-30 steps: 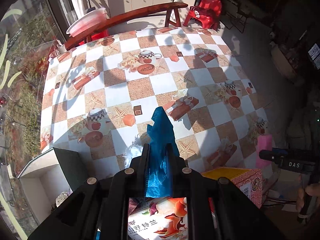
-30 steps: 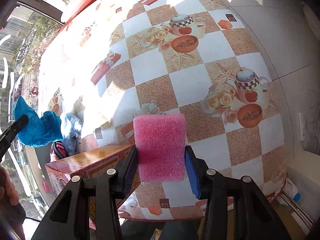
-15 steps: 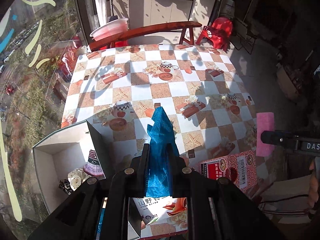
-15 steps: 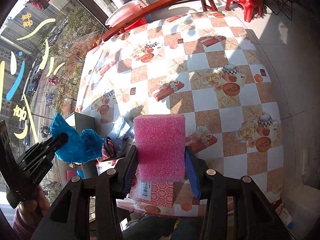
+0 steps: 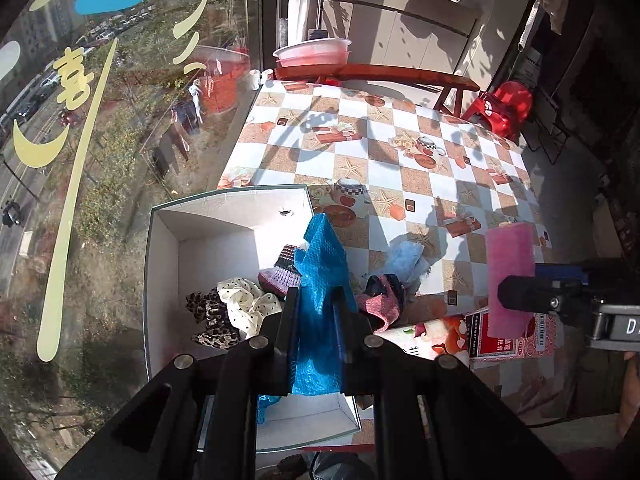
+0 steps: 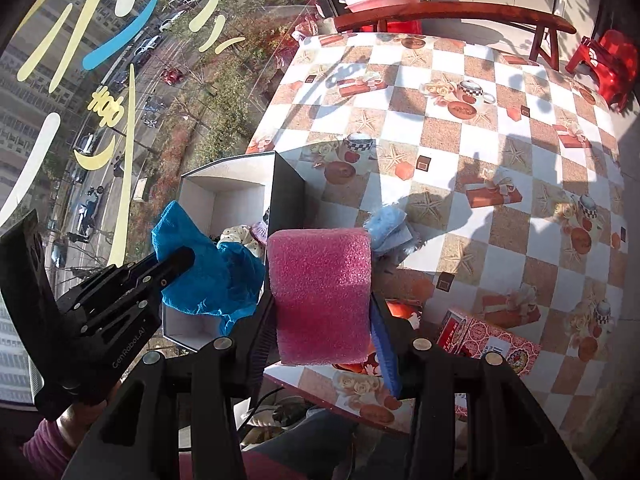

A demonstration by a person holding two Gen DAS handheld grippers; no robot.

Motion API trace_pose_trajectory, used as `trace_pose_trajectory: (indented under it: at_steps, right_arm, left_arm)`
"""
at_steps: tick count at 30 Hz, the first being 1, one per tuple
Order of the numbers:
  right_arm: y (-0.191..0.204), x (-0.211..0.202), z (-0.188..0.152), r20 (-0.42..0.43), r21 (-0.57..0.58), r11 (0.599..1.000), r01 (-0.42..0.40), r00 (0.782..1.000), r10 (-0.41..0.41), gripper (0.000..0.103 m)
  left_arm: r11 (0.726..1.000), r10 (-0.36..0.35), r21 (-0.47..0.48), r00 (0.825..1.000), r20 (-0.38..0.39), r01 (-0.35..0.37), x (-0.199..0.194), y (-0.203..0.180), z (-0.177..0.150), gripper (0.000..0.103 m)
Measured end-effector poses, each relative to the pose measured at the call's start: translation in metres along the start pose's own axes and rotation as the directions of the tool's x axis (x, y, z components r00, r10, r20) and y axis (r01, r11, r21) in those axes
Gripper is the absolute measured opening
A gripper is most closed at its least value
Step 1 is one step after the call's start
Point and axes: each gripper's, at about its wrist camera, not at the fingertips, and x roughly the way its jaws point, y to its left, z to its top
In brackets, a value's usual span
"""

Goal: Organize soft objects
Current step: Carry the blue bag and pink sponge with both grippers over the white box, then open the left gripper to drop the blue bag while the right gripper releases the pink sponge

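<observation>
My left gripper (image 5: 316, 300) is shut on a blue cloth (image 5: 320, 272) and holds it above the open white box (image 5: 168, 240); it also shows in the right wrist view (image 6: 188, 256) with the cloth (image 6: 208, 272). The box holds a dotted scrunchie (image 5: 248, 304), a leopard scrunchie (image 5: 208, 320) and a purple knit piece (image 5: 280, 276). My right gripper (image 6: 324, 308) is shut on a pink sponge (image 6: 320, 292), held to the right of the box; the sponge also shows in the left wrist view (image 5: 510, 276).
A light blue cloth (image 5: 404, 256) and a pink knit piece (image 5: 380, 300) lie on the checkered table (image 5: 400, 184) beside the box. A red patterned carton (image 6: 488, 340) lies at the table's front edge. A wooden bench (image 5: 380, 74) and a red stool (image 5: 504, 104) stand beyond.
Both grippers have risen and swung left. The left gripper with the blue cloth now hangs over the white box; the right gripper with the pink sponge has come closer to the box.
</observation>
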Motion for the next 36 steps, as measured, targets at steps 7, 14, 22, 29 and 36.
trace_pose_trajectory:
  at_steps: [7, 14, 22, 29, 36]
  right_arm:
    - [0.061, 0.029, 0.017, -0.045, -0.145, 0.989, -0.023, 0.999, 0.017, 0.047]
    - [0.098, 0.055, 0.023, -0.087, -0.231, 0.973, -0.021, 0.996, 0.001, 0.047]
    - [0.123, 0.075, 0.028, -0.115, -0.289, 0.957, -0.009, 0.993, -0.025, 0.047]
    - [0.133, 0.088, 0.034, -0.136, -0.310, 0.950, -0.026, 0.990, -0.018, 0.048]
    - [0.126, 0.089, 0.039, -0.146, -0.280, 0.959, -0.036, 0.989, -0.006, 0.095]
  left_arm:
    - [0.993, 0.054, -0.107, 0.998, -0.030, -0.057, 0.003, 0.050, -0.023, 0.016]
    - [0.983, 0.083, -0.157, 0.994, -0.069, -0.093, 0.016, 0.073, -0.036, 0.016]
    - [0.980, 0.086, -0.170, 0.992, -0.097, -0.101, 0.027, 0.079, -0.041, 0.016]
    - [0.979, 0.095, -0.168, 0.989, -0.110, -0.113, 0.031, 0.081, -0.046, 0.023]
    - [0.965, 0.207, -0.147, 0.974, -0.091, -0.218, 0.018, 0.081, -0.048, 0.095]
